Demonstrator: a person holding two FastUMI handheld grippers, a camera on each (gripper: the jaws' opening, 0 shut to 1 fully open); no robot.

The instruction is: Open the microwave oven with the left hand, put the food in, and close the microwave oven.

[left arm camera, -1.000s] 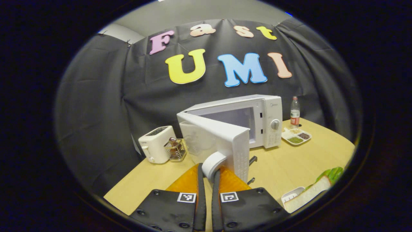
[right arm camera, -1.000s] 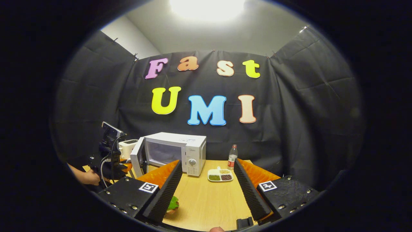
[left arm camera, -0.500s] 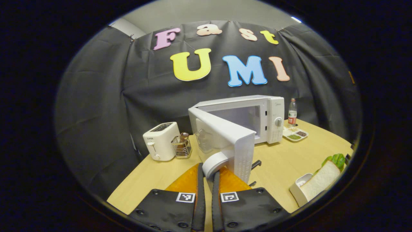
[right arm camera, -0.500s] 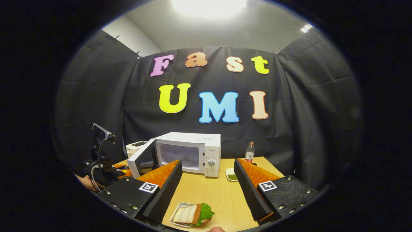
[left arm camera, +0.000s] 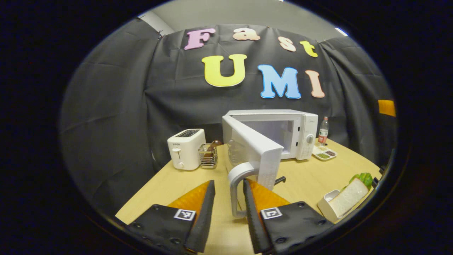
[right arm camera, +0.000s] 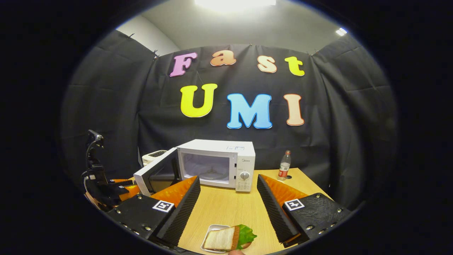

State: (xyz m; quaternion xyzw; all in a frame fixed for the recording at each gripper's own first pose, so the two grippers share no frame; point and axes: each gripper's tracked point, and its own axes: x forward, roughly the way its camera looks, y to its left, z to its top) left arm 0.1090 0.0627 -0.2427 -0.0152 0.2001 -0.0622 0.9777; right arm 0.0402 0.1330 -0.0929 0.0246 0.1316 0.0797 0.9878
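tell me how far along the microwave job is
Done: the microwave door stands open. In hand: the left claw is open around the door handle, and the open right claw hangs over the sandwich in its tray on the table. Left: grip the sandwich, put it inside, close the door.

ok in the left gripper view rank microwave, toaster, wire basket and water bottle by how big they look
1. microwave, with its door open
2. toaster
3. wire basket and water bottle: they look about alike, so no ranking. The bottle stands farther back on the table, so it may be bigger than it looks.
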